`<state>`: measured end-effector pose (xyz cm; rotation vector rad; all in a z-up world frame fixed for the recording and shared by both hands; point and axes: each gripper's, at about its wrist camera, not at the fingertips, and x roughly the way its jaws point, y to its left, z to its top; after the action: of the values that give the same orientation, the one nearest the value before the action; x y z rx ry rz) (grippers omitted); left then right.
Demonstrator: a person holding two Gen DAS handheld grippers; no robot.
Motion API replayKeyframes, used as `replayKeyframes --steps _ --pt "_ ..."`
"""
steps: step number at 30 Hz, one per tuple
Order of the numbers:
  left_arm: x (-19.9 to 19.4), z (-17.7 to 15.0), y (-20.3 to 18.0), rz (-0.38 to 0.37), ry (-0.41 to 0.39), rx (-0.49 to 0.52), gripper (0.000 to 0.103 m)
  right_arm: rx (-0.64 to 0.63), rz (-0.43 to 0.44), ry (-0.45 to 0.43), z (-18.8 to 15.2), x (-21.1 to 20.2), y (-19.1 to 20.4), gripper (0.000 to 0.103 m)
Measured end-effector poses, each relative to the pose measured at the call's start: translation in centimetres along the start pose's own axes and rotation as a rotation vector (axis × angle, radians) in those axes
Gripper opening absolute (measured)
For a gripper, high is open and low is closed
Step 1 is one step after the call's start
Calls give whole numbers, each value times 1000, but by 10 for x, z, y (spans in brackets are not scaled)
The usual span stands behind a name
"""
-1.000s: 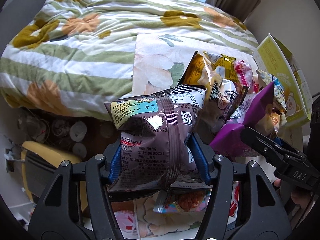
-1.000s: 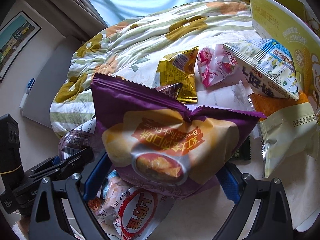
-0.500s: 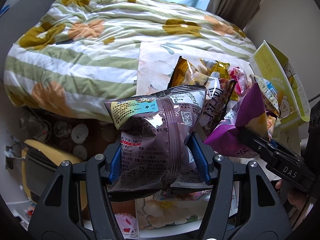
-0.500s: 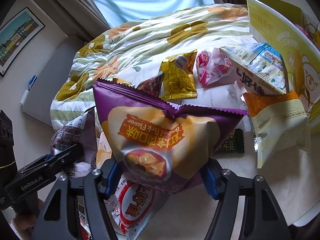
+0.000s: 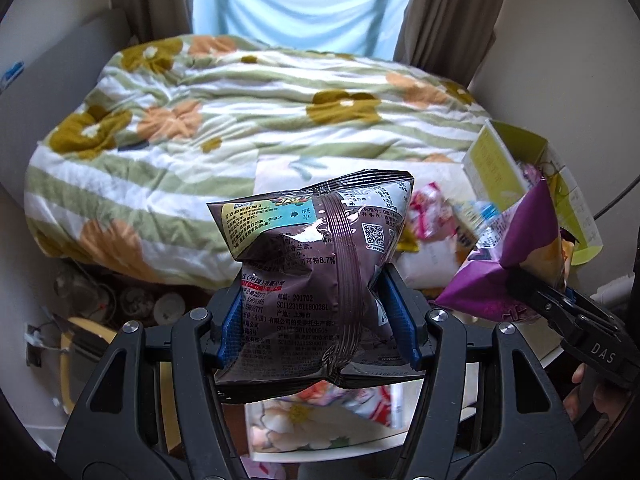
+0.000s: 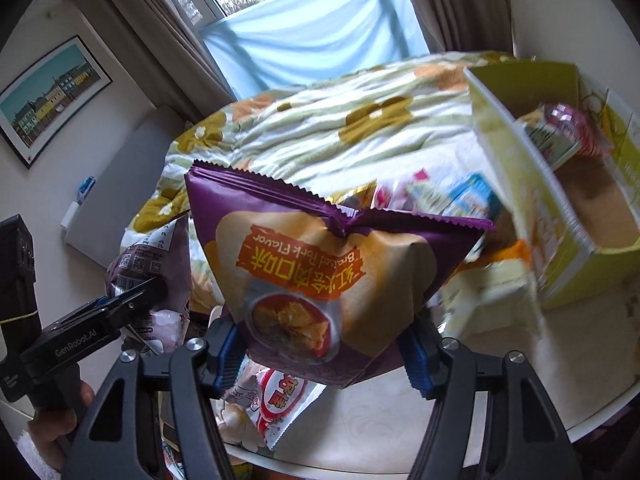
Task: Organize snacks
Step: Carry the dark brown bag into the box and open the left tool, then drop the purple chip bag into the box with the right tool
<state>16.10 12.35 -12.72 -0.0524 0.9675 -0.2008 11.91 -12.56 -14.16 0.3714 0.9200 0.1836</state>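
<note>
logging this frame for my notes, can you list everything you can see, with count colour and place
brown snack bag: 1, dark brown, clamped in the left gripper, off the table
purple chip bag: 1, purple and orange, clamped in the right gripper, off the table
box: 1, yellow-green, open, on the table at right, some packets inside
red and white packet: 1, on the table under the purple chip bag
other snack packets: several, blurred, pink, blue and pale yellow, on the table beside the box
table: 1, white
quilt: 1, green and white stripes, orange flowers, on the bed behind
picture: 1, framed, on the left wall
left gripper: black, blue pads
right gripper: black, blue pads
hand: 1, holding the left gripper's handle
</note>
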Motion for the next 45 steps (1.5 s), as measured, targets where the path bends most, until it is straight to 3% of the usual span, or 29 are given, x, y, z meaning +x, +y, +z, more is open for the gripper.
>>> replayKeyframes --steps 5,12,20,26,34,35,37,38,45 --pt "-17 21 -53 -29 -54 19 57 -27 0 -74 22 -45 -26 62" --pt "-17 46 -155 -90 -105 40 57 -41 -41 -108 60 -90 -102 62" --pt "21 61 -276 -161 -96 81 57 -35 -93 -138 100 -113 -195 62" --pt "69 60 -349 -188 -33 90 57 -38 -113 -129 116 -120 -240 62" --pt "117 41 -396 -165 58 119 59 -14 -137 -113 120 -133 -277 62" --pt "122 39 -399 -162 64 127 61 -11 -138 -112 121 -132 -279 62" --pt "126 37 -405 -145 62 149 79 -3 -140 -106 119 -132 -283 62" --pt "126 37 -405 -128 54 158 99 0 -140 -102 119 -132 -284 62" --pt "113 38 -389 -121 38 169 102 15 -129 -85 118 -126 -286 62"
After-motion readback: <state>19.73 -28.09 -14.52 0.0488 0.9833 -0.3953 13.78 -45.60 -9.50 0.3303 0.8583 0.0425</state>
